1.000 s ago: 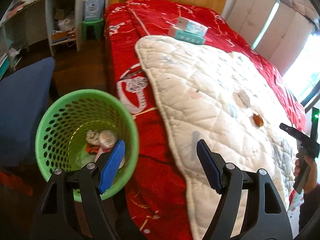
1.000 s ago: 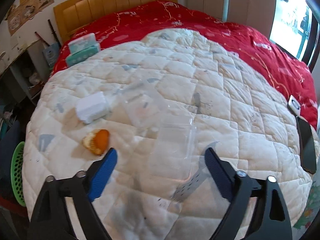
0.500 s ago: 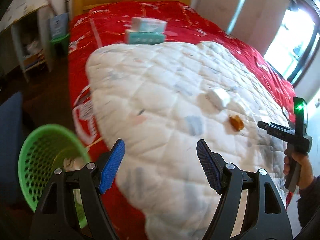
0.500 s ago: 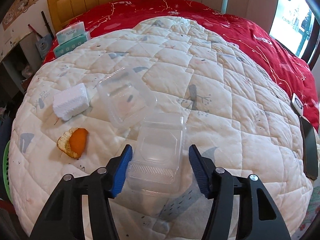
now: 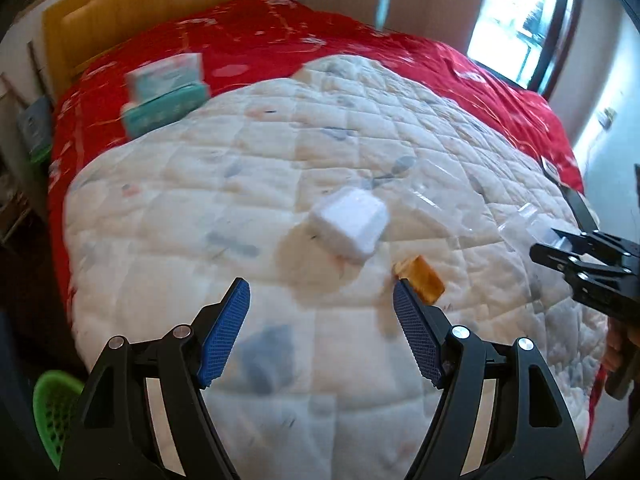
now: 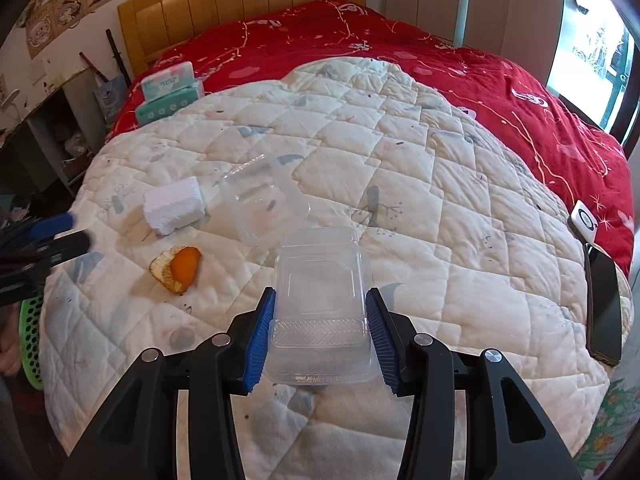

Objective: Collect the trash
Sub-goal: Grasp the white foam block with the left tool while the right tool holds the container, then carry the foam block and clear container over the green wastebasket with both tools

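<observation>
On the bed [image 6: 440,208], right tool [image 6: 320,326] has just clamped the clear box [image 6: 320,300]; left tool [image 5: 320,336] apart, empty. Foam block [image 6: 174,210] and peel [image 6: 178,268], at ten o'clock, remain outside the basket [image 6: 30,340].

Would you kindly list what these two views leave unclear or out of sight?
- Green basket: left wrist view, cut by the frame edge and gripper arm; contents unseen.
- Tissue packs: left wrist view, motion blur; print unreadable.
- Left gripper: right wrist view, blurred, cut by the frame's left edge.
</observation>
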Demonstrator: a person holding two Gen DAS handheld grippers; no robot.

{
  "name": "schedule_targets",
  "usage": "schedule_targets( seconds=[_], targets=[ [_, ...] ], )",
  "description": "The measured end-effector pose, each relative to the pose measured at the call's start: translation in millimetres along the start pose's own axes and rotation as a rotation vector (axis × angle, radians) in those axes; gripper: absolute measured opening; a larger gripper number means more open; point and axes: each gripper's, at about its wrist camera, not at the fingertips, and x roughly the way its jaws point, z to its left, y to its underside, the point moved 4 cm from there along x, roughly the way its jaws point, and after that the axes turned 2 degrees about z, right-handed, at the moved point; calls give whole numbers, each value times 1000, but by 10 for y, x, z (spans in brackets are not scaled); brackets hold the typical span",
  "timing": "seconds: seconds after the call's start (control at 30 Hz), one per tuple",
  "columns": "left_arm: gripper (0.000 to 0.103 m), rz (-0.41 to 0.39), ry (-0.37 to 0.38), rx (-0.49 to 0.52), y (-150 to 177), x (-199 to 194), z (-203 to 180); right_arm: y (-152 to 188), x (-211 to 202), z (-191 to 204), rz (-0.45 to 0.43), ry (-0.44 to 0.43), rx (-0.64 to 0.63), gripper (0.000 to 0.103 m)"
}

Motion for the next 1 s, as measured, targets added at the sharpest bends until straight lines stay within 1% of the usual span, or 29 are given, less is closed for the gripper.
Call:
schedule_targets(
  seconds=[0.03, 0.1, 0.17, 0.23, 0.27, 0.4, 0.6, 0.7, 0.73, 0.77, 0.83, 1.0],
  targets=[
    [73, 2, -5, 13, -43, 55, -37, 10, -25, -4, -2, -5, -2, 45],
    [73, 11, 18, 47, -117, 151, -123, 27, -60, -9, -6, -13, -5, 45],
    [73, 20, 5, 87, -189, 269, -200, 46, -91, -17, -11, -21, -5, 45],
    [73, 30, 7, 114, -235, 376, -252, 58, -100, -29, -12, -31, -2, 45],
    [73, 35, -9, 128, -265, 444, -271, 68, -101, -36, -11, -35, -1, 45],
    [74, 48, -26, 168, -342, 617, -308, 106, -86, -51, -5, -42, -2, 45],
    [74, 78, -15, 153, -393, 805, -252, 124, -82, -43, -3, -50, -2, 45],
    [73, 83, -32, 159, -372, 876, -250, 125, -87, -30, -3, -54, -5, 45],
    [71, 80, -31, 155, -369, 883, -245, 126, -90, -17, -3, -56, -7, 45],
    [67, 75, -26, 150, -364, 885, -242, 127, -91, -8, -2, -58, -9, 45],
    [66, 60, -26, 135, -350, 857, -228, 135, -97, 14, -3, -61, -9, 45],
    [66, 8, -18, 106, -284, 617, -181, 160, -142, 105, -7, -80, -8, 45]
  ],
)
